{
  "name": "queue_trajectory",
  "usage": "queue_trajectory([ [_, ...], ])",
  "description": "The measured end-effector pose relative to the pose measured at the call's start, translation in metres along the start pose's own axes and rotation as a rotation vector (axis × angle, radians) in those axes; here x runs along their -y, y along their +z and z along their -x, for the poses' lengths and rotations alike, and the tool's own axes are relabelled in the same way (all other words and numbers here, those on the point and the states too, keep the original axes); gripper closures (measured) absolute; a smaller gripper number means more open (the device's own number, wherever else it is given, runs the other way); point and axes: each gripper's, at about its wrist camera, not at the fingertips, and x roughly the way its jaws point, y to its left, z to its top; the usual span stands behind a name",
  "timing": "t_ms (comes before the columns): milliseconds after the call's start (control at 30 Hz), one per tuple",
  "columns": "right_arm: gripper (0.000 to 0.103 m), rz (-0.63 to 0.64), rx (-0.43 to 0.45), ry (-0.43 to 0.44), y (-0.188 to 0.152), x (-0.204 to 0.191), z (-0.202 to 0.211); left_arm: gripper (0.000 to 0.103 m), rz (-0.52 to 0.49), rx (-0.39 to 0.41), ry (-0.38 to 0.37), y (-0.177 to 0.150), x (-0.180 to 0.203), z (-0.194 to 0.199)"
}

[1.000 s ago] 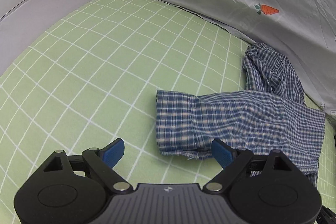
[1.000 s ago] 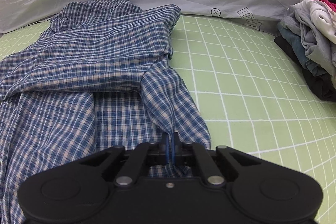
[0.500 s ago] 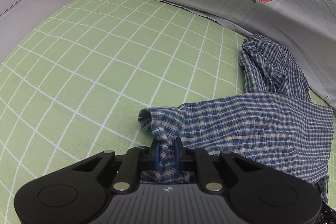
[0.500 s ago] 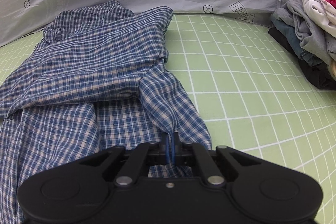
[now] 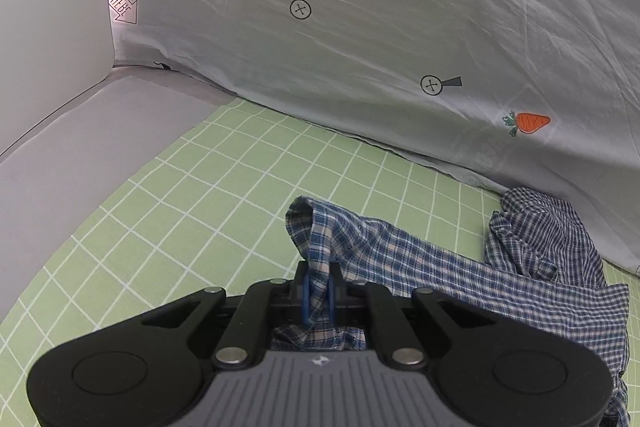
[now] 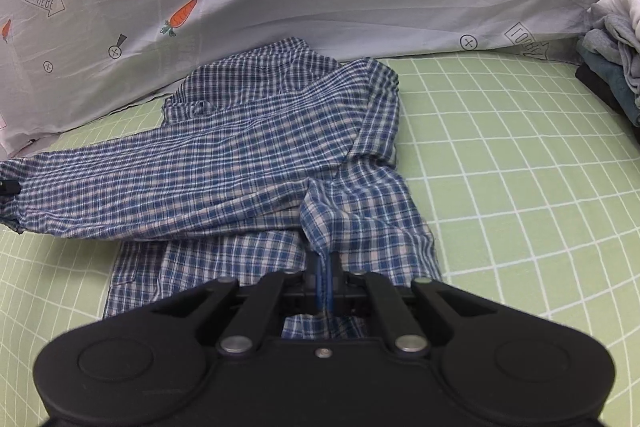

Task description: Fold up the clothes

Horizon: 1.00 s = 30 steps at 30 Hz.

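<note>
Fabric of a blue-and-white checked cotton shirt (image 6: pixel 248 163) is lying spread on the green grid-patterned sheet (image 6: pixel 520 167), just ahead of both tools. The left gripper (image 5: pixel 318 291) is pinching the sleeve cuff (image 5: pixel 316 227), bunched upward between its pads, while the right gripper (image 6: pixel 325 279) is clamping the shirt's near edge.
</note>
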Motion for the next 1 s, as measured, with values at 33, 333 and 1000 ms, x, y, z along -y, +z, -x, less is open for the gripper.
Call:
queue_trajectory([
  [33, 0.100, -0.006, -0.010, 0.002, -0.002, -0.001, -0.003, 0.094, 0.000, -0.007, 0.008, -0.003, -0.002, -0.002],
  [333, 0.099, 0.003, -0.059, 0.002, -0.010, -0.004, -0.014, 0.094, -0.008, -0.049, 0.051, -0.010, -0.014, -0.018],
  [1000, 0.001, -0.060, 0.066, -0.105, -0.010, 0.025, 0.028, 0.095, -0.020, -0.036, -0.069, -0.022, 0.015, 0.017],
])
